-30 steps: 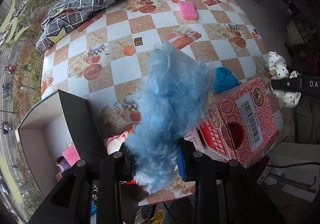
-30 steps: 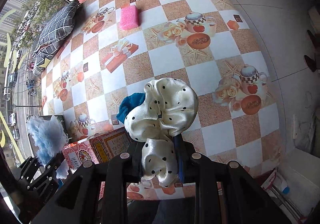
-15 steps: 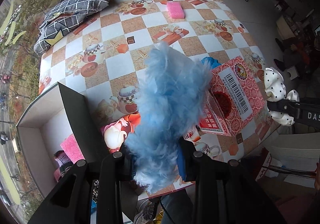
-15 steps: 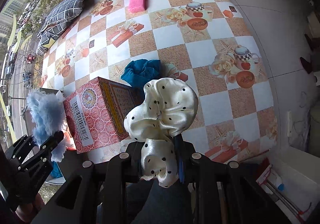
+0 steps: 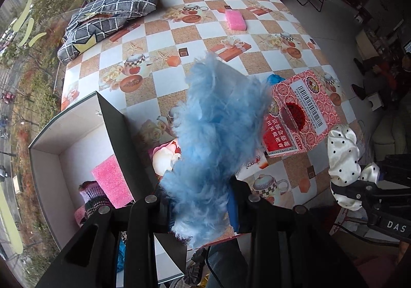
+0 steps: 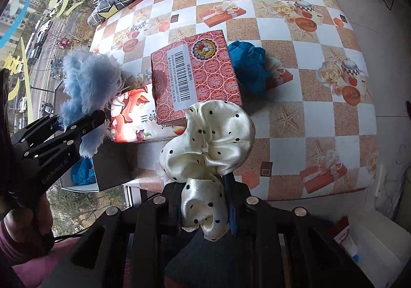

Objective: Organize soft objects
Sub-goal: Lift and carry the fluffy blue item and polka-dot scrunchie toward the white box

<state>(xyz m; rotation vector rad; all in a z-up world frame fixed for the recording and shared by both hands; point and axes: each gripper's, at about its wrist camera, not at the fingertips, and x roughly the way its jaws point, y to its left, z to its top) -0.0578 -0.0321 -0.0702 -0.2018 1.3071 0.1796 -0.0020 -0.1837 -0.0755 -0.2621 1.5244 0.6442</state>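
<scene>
Gripping a fluffy light-blue fur scrunchie between the clenched fingers of the left gripper, held in the air over the near edge of the checkered, teacup-printed tablecloth table. Pinching a cream satin scrunchie with black polka dots in the right gripper, jaws squeezed tight on the fabric, hanging above the table's near edge. Seen from the left wrist view, same cream scrunchie off to the right, past the table corner. Sitting on the table between both grippers: red patterned cardboard box with barcode label, stacked on a second printed box. Lying just behind the red box, touching it: teal crumpled scrunchie. Standing at the table's left edge: open white-lined cardboard box with dark flap, holding a pink sponge block and a knitted purple item. Resting far back on the table: another pink sponge; grey grid-pattern cushion at the far left corner.
</scene>
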